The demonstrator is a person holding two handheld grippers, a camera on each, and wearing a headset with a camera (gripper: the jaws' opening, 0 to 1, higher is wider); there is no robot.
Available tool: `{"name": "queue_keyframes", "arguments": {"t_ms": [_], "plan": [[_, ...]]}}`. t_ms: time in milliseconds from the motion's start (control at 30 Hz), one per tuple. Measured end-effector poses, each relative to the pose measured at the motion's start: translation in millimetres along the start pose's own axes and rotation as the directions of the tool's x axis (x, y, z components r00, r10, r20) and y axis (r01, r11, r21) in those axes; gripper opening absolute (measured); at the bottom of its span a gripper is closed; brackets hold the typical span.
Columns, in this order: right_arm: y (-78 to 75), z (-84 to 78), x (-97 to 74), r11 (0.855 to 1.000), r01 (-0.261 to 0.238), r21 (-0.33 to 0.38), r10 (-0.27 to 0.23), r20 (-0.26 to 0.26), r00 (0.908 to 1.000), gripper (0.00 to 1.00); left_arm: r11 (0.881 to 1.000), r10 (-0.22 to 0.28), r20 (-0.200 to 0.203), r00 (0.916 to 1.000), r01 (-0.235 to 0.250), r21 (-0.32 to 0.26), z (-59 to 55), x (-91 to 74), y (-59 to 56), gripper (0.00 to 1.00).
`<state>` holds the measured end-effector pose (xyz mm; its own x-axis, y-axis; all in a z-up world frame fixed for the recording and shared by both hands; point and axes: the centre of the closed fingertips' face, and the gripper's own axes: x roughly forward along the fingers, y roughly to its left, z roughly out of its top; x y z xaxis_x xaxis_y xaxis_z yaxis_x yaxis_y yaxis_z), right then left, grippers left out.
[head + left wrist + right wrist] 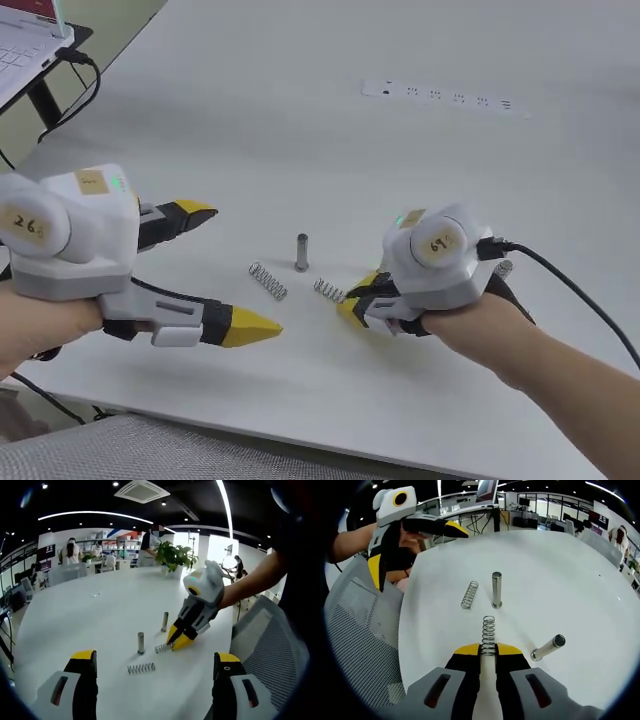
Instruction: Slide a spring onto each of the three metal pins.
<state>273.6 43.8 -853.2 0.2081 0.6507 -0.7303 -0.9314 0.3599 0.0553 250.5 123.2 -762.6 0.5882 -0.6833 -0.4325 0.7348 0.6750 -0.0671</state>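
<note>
A short metal pin stands upright mid-table, with a loose spring lying just left of it. My right gripper is shut on the near end of a second spring, which lies on the table and points toward the pin. In the right gripper view that spring sticks out from the shut gripper, in line with the upright pin; another pin is to the right. My left gripper hovers open at the left, holding nothing; the loose spring lies ahead of it.
A white power strip lies at the far side of the table. A laptop on a stand with a black cable is at the top left. A grey mesh chair stands against the near table edge. People are far behind.
</note>
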Motion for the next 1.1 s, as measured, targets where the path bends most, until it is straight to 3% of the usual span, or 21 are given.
{"name": "queue_keyframes", "arguments": {"t_ms": [233, 367, 467, 700, 867, 1100], "plan": [[0.1, 0.5, -0.1, 1.000, 0.018, -0.010, -0.018, -0.008, 0.9998, 0.07, 1.000, -0.001, -0.006, 1.0000, 0.001, -0.001, -2.3, -1.0, -1.0, 0.94], [0.0, -0.2, -1.4, 0.997, 0.036, -0.062, -0.037, -0.021, 0.9991, 0.07, 1.000, -0.010, -0.008, 0.9999, 0.010, 0.000, -3.2, 0.2, -4.7, 0.94], [1.6, 0.4, -4.6, 0.999, 0.030, -0.044, -0.031, -0.015, 0.9994, 0.07, 1.000, -0.012, -0.003, 0.9999, 0.012, 0.002, -1.5, 0.1, -5.9, 0.94], [1.7, 2.1, -21.6, 0.999, 0.029, -0.014, -0.029, 0.014, 0.9995, 0.07, 1.000, -0.004, 0.010, 0.9999, 0.004, 0.008, 2.5, -2.8, -4.9, 0.93], [3.1, -1.5, -37.2, 0.999, 0.030, -0.033, -0.030, 0.021, 0.9993, 0.07, 1.000, -0.006, 0.008, 1.0000, 0.006, 0.013, 4.0, -3.5, -5.8, 0.93], [-3.3, -4.7, -60.1, 0.999, 0.049, -0.018, -0.048, 0.043, 0.9979, 0.07, 1.000, -0.019, 0.015, 0.9997, 0.019, 0.023, 8.9, 0.7, -11.8, 0.93]]}}
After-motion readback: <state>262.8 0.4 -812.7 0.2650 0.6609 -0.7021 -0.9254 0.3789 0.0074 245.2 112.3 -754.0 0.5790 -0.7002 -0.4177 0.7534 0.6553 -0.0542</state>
